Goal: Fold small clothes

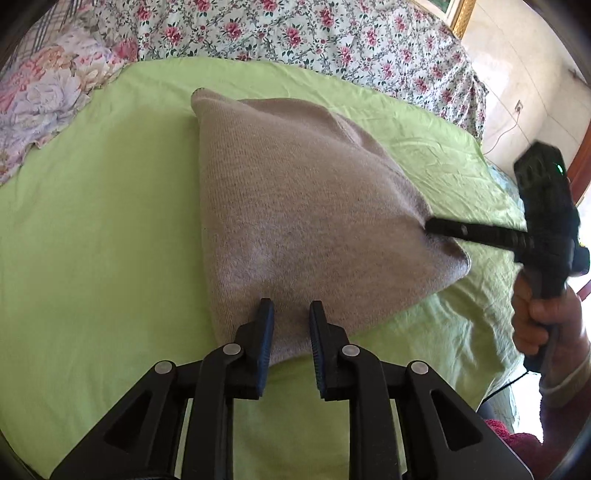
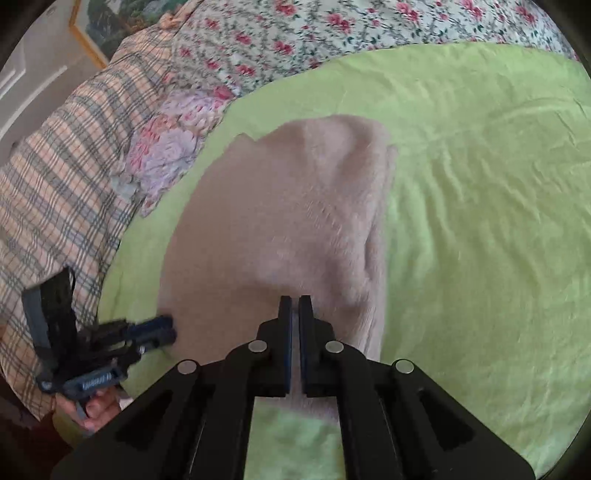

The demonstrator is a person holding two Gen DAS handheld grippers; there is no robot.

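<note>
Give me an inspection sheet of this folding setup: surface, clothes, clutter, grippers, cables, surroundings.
Surface: green sheet, wrinkled, spread over a bed.
Job's things: beige knit garment, folded, near edge raised off the sheet.
Clutter: floral quilt behind; plaid blanket and flowered pillow beside the sheet.
Grippers: left gripper open, fingers either side of the garment's near edge; right gripper shut on the garment's edge.
Cables: thin wire running to a wall socket.
Surroundings: framed picture on a pale wall.
</note>
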